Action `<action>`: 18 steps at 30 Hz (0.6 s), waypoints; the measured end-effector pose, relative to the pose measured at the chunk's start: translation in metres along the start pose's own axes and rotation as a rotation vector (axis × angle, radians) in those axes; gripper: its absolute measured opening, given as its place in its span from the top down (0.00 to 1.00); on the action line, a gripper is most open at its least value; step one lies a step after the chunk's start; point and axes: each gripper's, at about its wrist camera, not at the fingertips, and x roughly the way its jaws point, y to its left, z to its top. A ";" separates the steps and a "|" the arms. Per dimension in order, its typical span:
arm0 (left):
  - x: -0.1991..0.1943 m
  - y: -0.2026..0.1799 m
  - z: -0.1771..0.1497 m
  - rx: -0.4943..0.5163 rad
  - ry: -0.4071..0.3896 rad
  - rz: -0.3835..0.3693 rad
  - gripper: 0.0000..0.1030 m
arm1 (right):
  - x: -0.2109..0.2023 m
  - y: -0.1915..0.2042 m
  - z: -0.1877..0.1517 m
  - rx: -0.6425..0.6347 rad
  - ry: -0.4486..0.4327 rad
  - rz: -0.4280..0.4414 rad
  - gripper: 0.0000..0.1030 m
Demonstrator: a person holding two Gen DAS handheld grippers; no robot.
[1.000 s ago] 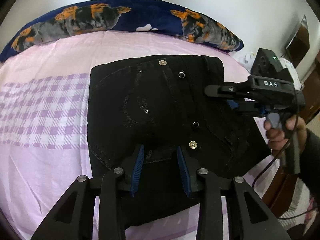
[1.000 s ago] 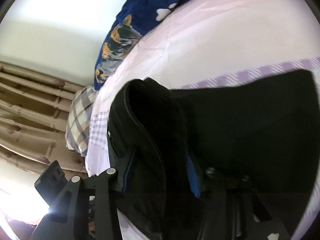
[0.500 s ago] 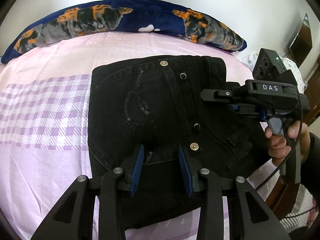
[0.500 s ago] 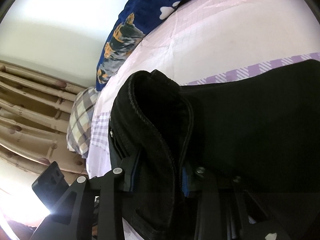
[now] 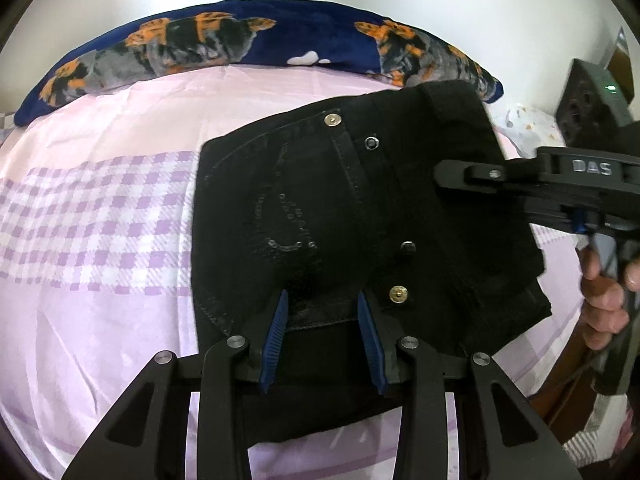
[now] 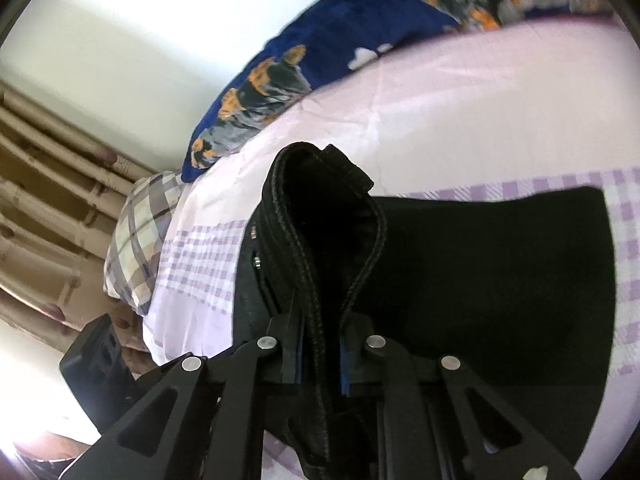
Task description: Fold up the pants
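Black pants lie folded on the pink bed sheet, with studs and a sequin pattern facing up. My left gripper hovers over their near edge. Its blue pads stand apart and pinch nothing. My right gripper comes in from the right, held by a hand. In the right wrist view the jaws of the right gripper are closing, and the pads press on the raised waistband fold. The rest of the pants lies flat behind it.
A long navy pillow with orange and grey dog prints runs along the bed's far edge by the white wall. A plaid pillow and beige curtains are at the left of the right wrist view. The sheet has a purple checked band.
The right jaws have closed onto the waistband fold and lifted it, so the right edge of the pants now stands higher. The left gripper has stayed put.
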 end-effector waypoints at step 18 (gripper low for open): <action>-0.043 0.053 0.031 -0.169 -0.076 -0.002 0.59 | -0.057 0.040 0.015 0.008 -0.075 0.055 0.89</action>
